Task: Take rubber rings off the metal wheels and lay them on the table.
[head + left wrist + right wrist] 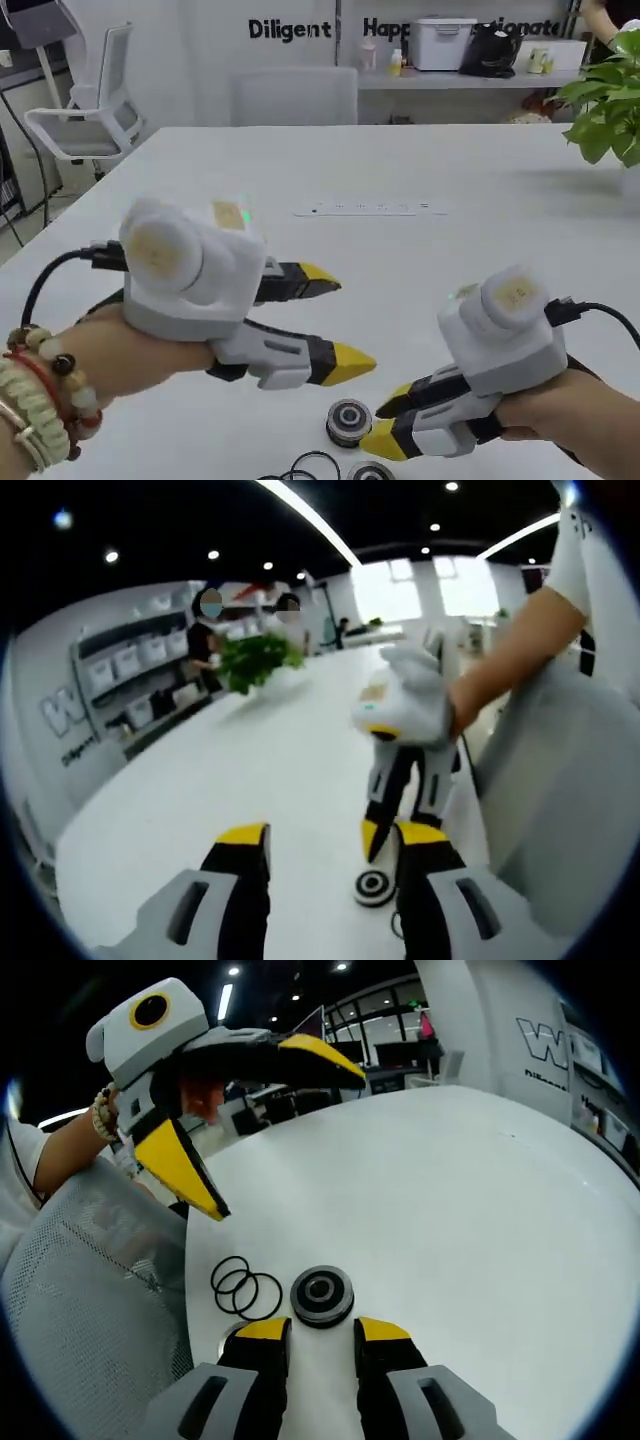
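A metal wheel with a dark rubber rim lies flat near the table's front edge. My right gripper stands open just to its right, tips nearly at it with nothing between them. In the right gripper view the wheel lies just ahead of my right gripper. Three loose black rubber rings lie overlapping beside it, also seen from the head. A second wheel peeks in at the frame's bottom. My left gripper hovers open above and left of them, holding nothing.
The white table stretches far ahead, with a flat power strip at its middle. A potted plant stands at the right edge. A white chair stands off the far left corner. Shelves with boxes line the back wall.
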Action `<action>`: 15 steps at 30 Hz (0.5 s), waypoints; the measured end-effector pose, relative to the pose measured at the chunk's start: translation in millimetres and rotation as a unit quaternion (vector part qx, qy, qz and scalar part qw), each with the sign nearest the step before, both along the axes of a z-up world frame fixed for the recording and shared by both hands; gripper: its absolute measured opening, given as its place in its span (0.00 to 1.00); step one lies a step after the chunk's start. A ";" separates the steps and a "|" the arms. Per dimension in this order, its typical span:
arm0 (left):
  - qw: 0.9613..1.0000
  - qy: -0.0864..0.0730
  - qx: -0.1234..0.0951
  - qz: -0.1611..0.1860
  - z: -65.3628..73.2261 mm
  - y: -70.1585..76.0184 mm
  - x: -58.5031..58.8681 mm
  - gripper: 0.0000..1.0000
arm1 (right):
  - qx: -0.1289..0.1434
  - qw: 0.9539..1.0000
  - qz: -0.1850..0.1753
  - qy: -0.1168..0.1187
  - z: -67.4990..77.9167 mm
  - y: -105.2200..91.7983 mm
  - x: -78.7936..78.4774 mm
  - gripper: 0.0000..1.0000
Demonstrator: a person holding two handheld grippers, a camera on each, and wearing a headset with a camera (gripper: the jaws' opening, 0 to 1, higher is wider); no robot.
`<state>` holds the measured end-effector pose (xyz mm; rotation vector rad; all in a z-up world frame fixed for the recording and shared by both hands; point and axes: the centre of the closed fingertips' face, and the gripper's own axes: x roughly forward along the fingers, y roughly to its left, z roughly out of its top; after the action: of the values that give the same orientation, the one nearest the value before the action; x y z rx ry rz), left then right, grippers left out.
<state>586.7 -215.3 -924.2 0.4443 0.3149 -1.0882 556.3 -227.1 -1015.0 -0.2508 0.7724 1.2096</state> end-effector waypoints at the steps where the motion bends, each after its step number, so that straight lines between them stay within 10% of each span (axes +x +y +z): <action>1: 1.000 0.003 0.005 0.004 -6.5 1.7 0.7 0.48 | -0.001 1.000 0.000 0.000 -0.4 -0.1 0.3 0.23; 15: 0.998 0.054 0.012 0.006 -59.1 -2.6 -9.6 0.27 | -0.009 1.000 0.005 -0.003 -6.6 2.0 -1.1 0.22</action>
<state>577.2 -217.9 -983.3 0.4048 0.4247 -1.1006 555.1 -225.2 -1021.6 -0.2734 0.7771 1.2101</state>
